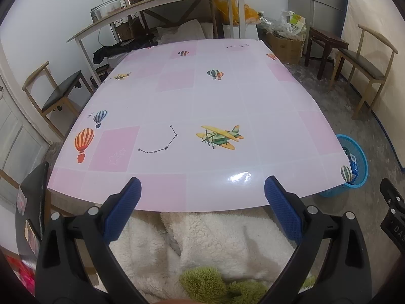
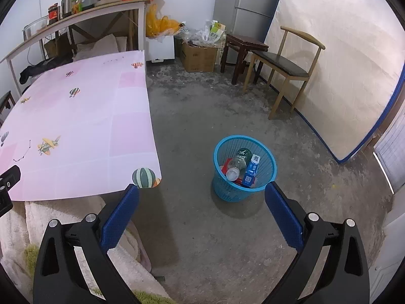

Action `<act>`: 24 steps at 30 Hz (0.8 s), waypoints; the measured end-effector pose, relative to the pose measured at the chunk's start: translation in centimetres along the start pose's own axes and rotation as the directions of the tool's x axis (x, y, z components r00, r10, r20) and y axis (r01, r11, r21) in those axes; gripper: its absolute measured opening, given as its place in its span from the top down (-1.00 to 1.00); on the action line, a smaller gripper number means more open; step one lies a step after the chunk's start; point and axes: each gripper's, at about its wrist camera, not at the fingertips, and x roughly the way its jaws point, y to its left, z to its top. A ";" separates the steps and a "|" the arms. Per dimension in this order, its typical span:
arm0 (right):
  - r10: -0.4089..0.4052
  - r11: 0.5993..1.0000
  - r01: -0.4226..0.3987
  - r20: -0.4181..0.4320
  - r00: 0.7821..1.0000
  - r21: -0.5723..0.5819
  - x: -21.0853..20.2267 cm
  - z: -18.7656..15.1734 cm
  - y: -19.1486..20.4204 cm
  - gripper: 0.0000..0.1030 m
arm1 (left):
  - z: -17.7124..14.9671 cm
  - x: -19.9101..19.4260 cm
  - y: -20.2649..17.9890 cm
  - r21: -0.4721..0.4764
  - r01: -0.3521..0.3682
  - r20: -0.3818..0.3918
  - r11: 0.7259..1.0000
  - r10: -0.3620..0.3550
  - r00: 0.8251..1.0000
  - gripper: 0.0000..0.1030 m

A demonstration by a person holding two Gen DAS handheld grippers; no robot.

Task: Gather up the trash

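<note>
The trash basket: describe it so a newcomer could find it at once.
Start at the pink-tiled table and look past its near right corner to the bare concrete floor. There stands a blue mesh basket, the only blue plastic container, holding a clear bottle and cartons.

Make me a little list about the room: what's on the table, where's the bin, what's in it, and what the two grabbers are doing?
table: pink cloth with balloon and plane pictures, no trash showing
bin: blue basket on the floor, right of the table
in the bin: clear plastic bottle, blue carton, something red underneath
left gripper: open, holding nothing
right gripper: open, holding nothing
</note>
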 end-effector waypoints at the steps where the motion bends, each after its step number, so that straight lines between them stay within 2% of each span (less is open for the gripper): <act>1: 0.002 1.000 -0.002 0.001 1.000 0.003 0.0 0.0 0.0 -0.87 | 0.0 0.0 0.0 0.000 0.000 0.000 1.000 0.000 1.000 -0.82; 24: -0.011 1.000 0.011 0.024 1.000 -0.007 -0.6 0.5 0.1 -0.87 | 0.2 -0.1 0.3 -0.009 0.020 -0.008 1.000 -0.020 1.000 -0.82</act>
